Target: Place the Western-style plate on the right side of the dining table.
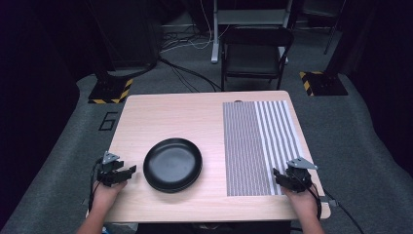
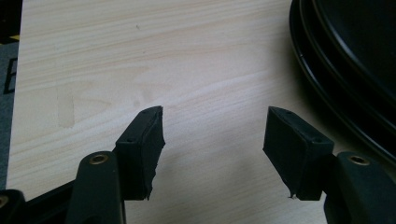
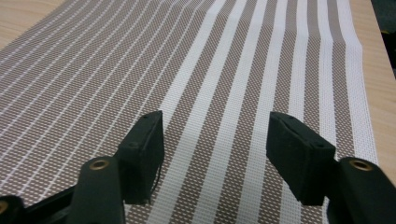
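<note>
High view: wooden table (image 1: 160,117) with black plate (image 1: 172,164) lying flat in the near left half, round, so no long axis and no pointing direction to tell. Striped placemat (image 1: 258,146) spread flat on the right half, long axis running from the near edge to the far edge, wide white stripes at its right side. Left gripper (image 1: 127,171) held low just beside the plate at its left, apart from it, aimed toward it. Right gripper (image 1: 276,173) above the near right corner of the placemat.

Left gripper view: left gripper (image 2: 212,135) with jaws standing apart, nothing between them, only bare table (image 2: 140,60) below. Plate (image 2: 345,79) at the right edge, rim near the right jaw, not touching.

Right gripper view: right gripper (image 3: 215,140) also with jaws apart, gripping nothing. Placemat (image 3: 196,70) under them, stripes running away from the camera.
</note>
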